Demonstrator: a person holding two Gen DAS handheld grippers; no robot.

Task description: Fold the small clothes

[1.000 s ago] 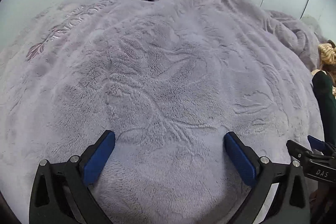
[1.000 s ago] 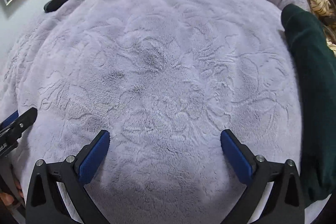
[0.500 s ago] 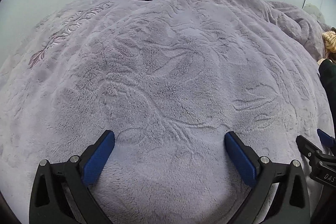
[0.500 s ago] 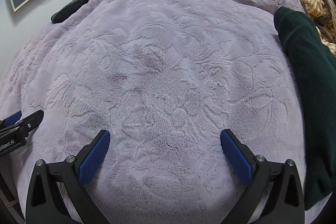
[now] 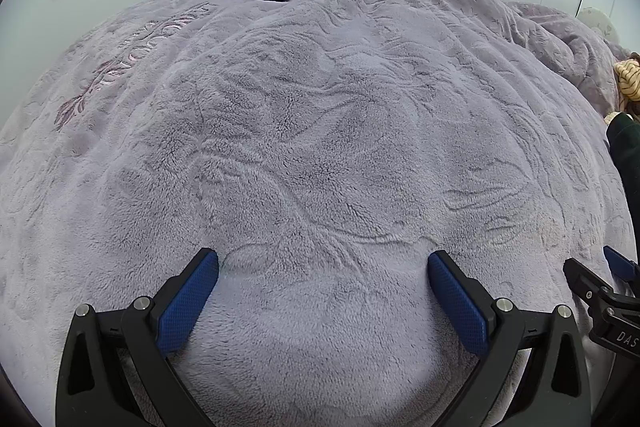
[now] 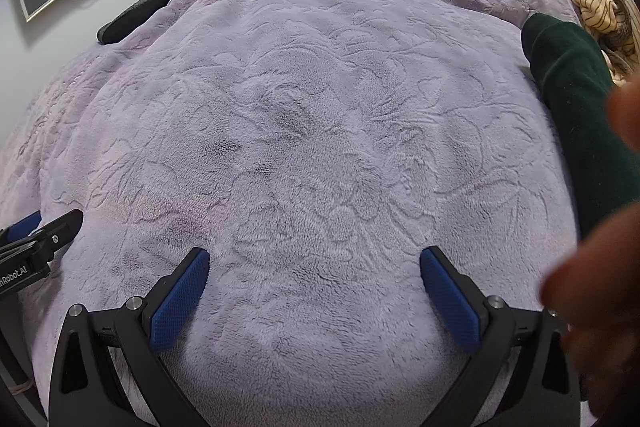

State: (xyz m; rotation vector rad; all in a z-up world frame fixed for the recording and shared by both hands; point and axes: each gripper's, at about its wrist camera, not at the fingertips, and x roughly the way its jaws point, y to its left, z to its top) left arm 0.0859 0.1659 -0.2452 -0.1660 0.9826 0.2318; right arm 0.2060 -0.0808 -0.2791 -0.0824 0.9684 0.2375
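Just 2 gaping tools (image 5: 323,263) (image 6: 314,261), 1 blanket (image 6: 320,115).

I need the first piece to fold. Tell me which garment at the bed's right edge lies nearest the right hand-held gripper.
The dark green garment: plain and dark, it lies closer to the right hand-held gripper than the tan striped garment bunched behind it.

Soft, even indoor light is falling across the purple blanket (image 5: 320,147), casting only faint shadows. Fisheye distortion is bending the far walls and darkening corners. A blurred, out-of-focus hand (image 6: 596,287) is crowding the right view's near right.
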